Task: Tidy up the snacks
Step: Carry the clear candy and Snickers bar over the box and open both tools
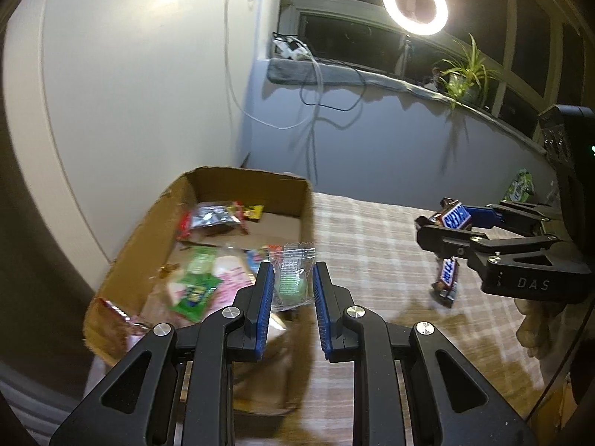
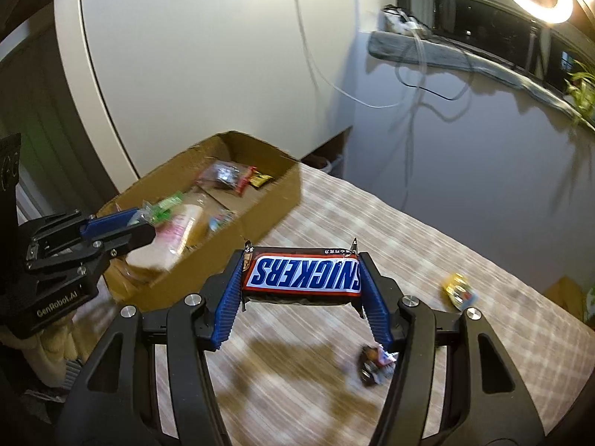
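Observation:
My left gripper (image 1: 292, 278) is shut on a clear packet with a green candy (image 1: 293, 278) and holds it over the right wall of the cardboard box (image 1: 305, 215). The box holds several snack packets (image 1: 214, 217). My right gripper (image 2: 301, 278) is shut on a Snickers bar (image 2: 303, 274), held crosswise above the checked tablecloth (image 2: 409, 245), to the right of the box (image 2: 260, 219). The left gripper also shows in the right wrist view (image 2: 143, 223), at the box's near end. The right gripper shows in the left wrist view (image 1: 438, 223).
A second Snickers bar (image 1: 446, 278) lies on the cloth under the right gripper. A small dark wrapped snack (image 2: 373, 366) and a yellow packet (image 2: 459, 291) lie on the cloth. A green packet (image 1: 520, 186) lies far right. A windowsill with cables, a plant (image 1: 465, 70) and a ring light (image 1: 414, 3) stands behind.

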### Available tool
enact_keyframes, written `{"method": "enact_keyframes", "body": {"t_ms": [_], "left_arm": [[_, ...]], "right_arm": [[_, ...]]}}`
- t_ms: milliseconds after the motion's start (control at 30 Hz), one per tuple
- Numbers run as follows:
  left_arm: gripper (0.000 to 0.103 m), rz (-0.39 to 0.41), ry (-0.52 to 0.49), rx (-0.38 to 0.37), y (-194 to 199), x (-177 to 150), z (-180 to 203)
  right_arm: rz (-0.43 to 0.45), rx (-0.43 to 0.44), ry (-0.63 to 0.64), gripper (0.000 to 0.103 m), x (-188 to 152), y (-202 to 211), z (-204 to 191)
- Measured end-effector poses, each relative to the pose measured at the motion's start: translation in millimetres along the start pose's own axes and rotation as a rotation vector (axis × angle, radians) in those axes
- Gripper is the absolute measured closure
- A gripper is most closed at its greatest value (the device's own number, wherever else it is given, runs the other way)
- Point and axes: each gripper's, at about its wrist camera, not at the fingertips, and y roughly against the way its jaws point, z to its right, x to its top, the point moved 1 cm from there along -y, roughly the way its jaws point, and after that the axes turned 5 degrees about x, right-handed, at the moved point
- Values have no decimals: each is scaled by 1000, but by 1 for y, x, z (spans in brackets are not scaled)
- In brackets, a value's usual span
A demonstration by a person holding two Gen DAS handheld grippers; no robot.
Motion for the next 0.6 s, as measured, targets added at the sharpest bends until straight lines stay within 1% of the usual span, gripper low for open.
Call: {"method": "enact_keyframes", "body": {"t_ms": [267, 400, 600], "left_arm": [[83, -5, 39, 32, -7, 1, -29], [83, -11, 52, 41, -11, 2, -39], [83, -19, 70, 53, -15, 2, -53]], "right_arm": [[-14, 56, 40, 42, 25, -34, -27], [-26, 86, 42, 42, 34, -50, -35], [-45, 109, 51, 41, 45, -69, -44]]}}
